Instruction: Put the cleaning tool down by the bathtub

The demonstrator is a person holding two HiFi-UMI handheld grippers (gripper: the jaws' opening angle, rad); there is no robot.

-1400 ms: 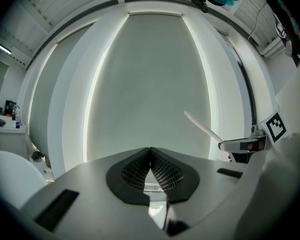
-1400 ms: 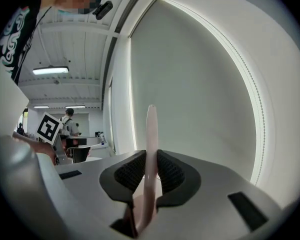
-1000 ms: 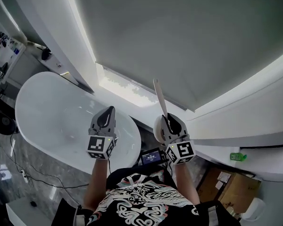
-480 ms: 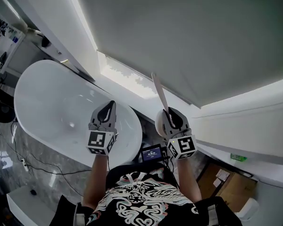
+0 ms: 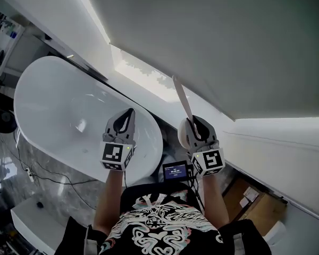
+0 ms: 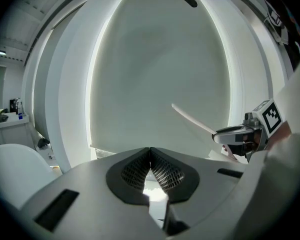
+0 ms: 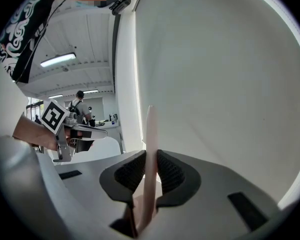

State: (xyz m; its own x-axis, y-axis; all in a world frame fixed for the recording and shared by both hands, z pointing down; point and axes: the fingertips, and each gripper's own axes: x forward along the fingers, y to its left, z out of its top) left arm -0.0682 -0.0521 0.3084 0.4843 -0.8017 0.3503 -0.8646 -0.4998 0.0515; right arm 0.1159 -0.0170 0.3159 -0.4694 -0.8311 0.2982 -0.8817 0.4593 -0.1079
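Note:
The cleaning tool (image 5: 181, 101) shows as a thin, pale flat handle. It sticks up and away from my right gripper (image 5: 193, 124), which is shut on it. In the right gripper view the same tool (image 7: 150, 134) rises between the two dark pads. My left gripper (image 5: 128, 114) is shut with nothing in it, held over the near end of the white oval bathtub (image 5: 48, 102). In the left gripper view the left gripper (image 6: 150, 156) has its pads touching, and the tool (image 6: 192, 120) juts from the right gripper at the right. The tool's working end is hidden.
A large grey-white blind or wall panel (image 5: 212, 41) fills the view ahead. A small screen device (image 5: 176, 171) hangs at my chest. Cardboard boxes (image 5: 255, 209) stand at lower right. Cables (image 5: 37, 174) trail on the marbled floor left of the tub. A person (image 7: 80, 106) stands far off.
The view has swung so the bathtub sits slightly higher and more to the left. Both grippers keep their hold and stay side by side, the tool still upright.

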